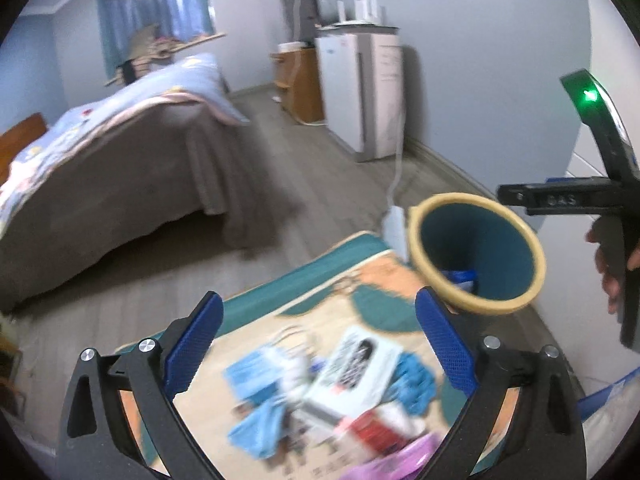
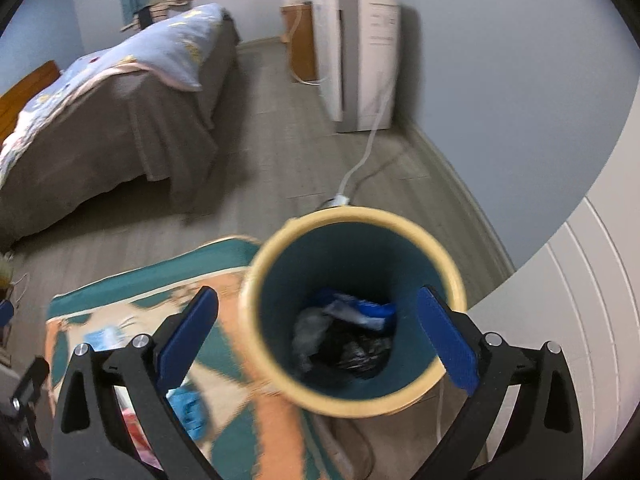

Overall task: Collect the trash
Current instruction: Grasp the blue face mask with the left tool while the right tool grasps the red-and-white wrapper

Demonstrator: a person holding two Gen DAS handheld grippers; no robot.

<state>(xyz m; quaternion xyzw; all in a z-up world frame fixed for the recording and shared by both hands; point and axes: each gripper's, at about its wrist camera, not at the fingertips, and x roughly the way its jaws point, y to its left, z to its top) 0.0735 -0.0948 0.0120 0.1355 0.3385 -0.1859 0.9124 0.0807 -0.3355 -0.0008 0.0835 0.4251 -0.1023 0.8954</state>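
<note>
A teal bin with a cream rim (image 1: 476,252) stands at the rug's far right corner; in the right wrist view the bin (image 2: 352,312) holds a black bag, grey and blue scraps. My left gripper (image 1: 320,340) is open and empty above a blurred pile of trash on the rug: blue face masks (image 1: 256,376), a printed white packet (image 1: 356,368), a blue crumpled piece (image 1: 416,384), a red and white packet (image 1: 376,424), pink plastic (image 1: 408,456). My right gripper (image 2: 316,340) is open and empty, held over the bin's mouth. Its body shows at the right in the left wrist view (image 1: 600,200).
A patterned teal and orange rug (image 2: 132,292) lies on the grey wood floor. A bed (image 1: 120,152) stands left, a white cabinet (image 1: 360,92) and wooden stand at the back wall. A white cable and power strip (image 1: 394,216) lie behind the bin. A white panelled wall (image 2: 580,300) is at the right.
</note>
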